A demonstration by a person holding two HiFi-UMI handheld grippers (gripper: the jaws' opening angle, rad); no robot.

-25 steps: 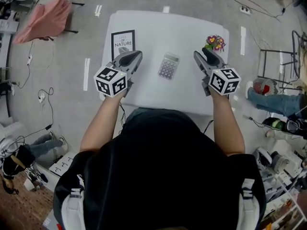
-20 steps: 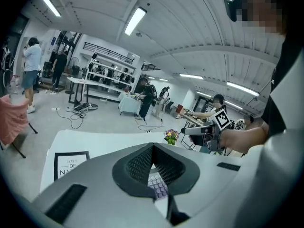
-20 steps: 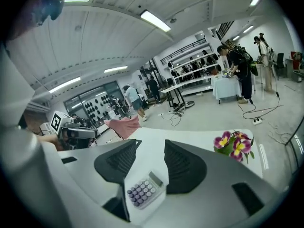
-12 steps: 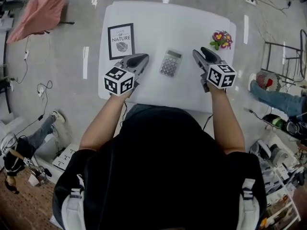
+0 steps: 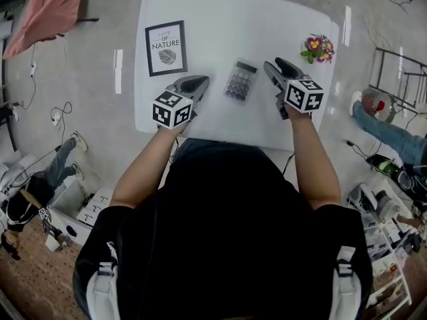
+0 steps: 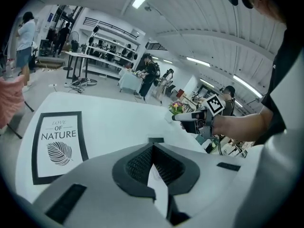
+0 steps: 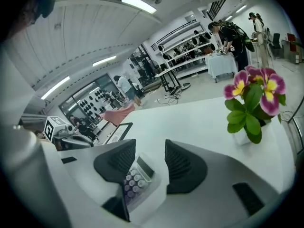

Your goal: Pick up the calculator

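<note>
In the middle of the white table, a bit toward the near edge, the calculator lies flat with its keys up, sitting between the two grippers. The right gripper is just to its right, jaws spread apart and nothing pinched yet. In the right gripper view the calculator shows up low in the gap between the jaws, so I'd say it's being lined up for the grab. Coming in from that side makes sense to me, since the body is narrow across and open jaws could straddle it.

The left gripper hangs just left of the calculator with its jaws closed together on nothing. The left gripper view shows the pads meeting at the tip. My guess is it's just parked there out of the way, since this looks like a one-handed pick.

Orientation-wise, the calculator's long axis runs near to far, tilted a little so the far end leans right. The display is at the far end and the button rows run toward the person. That puts the long sides facing roughly left and right, which is what the right gripper would need to close across.

Other stuff is well clear of it: a framed print on the far left of the table and a flower pot on the far right. Neither should get in the way, I think.
</note>
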